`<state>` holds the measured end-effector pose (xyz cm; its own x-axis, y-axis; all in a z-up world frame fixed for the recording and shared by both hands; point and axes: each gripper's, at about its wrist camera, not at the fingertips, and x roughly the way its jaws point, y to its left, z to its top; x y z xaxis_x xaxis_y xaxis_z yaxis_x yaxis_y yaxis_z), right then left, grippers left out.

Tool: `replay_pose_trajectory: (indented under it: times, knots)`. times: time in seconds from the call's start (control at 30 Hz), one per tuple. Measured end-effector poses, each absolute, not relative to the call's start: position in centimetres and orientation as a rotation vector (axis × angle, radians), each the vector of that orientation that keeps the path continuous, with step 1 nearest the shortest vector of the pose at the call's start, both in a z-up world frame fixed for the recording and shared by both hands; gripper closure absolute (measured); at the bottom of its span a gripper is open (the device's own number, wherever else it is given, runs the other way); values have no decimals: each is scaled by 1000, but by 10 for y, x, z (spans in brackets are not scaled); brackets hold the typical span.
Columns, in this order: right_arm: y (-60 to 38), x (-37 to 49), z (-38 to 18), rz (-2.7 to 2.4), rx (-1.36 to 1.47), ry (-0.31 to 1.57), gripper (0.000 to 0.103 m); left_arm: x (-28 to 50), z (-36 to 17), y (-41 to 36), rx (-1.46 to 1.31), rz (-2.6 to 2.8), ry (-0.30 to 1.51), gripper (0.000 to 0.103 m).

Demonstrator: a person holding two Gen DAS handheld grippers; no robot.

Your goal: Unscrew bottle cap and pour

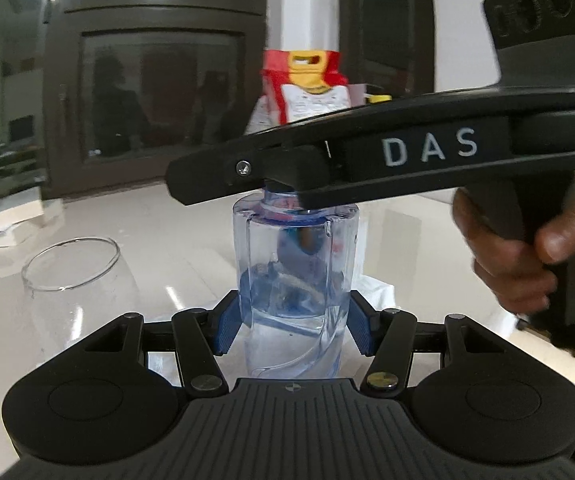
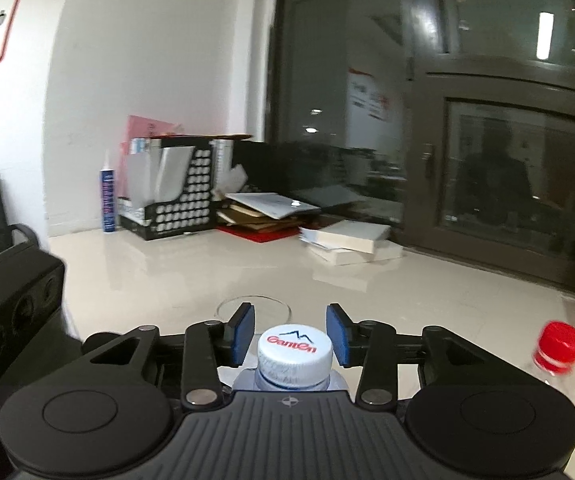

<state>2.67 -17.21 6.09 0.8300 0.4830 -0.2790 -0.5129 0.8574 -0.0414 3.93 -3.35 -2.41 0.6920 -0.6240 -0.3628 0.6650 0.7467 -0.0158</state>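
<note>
My left gripper pinches the clear plastic water bottle; my right gripper straddles its white screw cap, pads spread at three and nine o'clock.

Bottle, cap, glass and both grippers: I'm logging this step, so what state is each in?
Bottle: upright, partly filled, clamped by left gripper.
Cap: on the bottle, not yet gripped.
Right gripper: open, pads either side of cap with gaps.
Glass: upright, looks empty.
Red-capped bottle: capped, blurred.
</note>
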Motion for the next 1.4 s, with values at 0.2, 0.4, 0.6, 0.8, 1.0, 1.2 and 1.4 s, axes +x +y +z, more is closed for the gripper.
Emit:
replay_pose_trajectory:
  times: [0.2, 0.4, 0.6, 0.8, 1.0, 1.2, 1.4]
  knots:
    - [-174, 15, 61, 447, -92, 267, 60, 20, -24, -45, 107, -626, 352, 45]
    - [-177, 9, 61, 441, -90, 265, 60, 11, -22, -55, 85, -549, 345, 45]
    - [-179, 3, 61, 439, -90, 263, 62, 7, -24, -62, 79, -494, 333, 45]
    - [-182, -2, 61, 437, -90, 261, 68, 2, -23, -67, 82, -467, 328, 45]
    - [-185, -8, 61, 435, -90, 259, 69, -1, -23, -66, 79, -474, 332, 45]
    - [-187, -13, 62, 433, -90, 257, 70, -1, -23, -61, 74, -504, 340, 45]
    - [-181, -4, 58, 476, -94, 258, 70, 9, -23, -50, 71, -578, 349, 45]
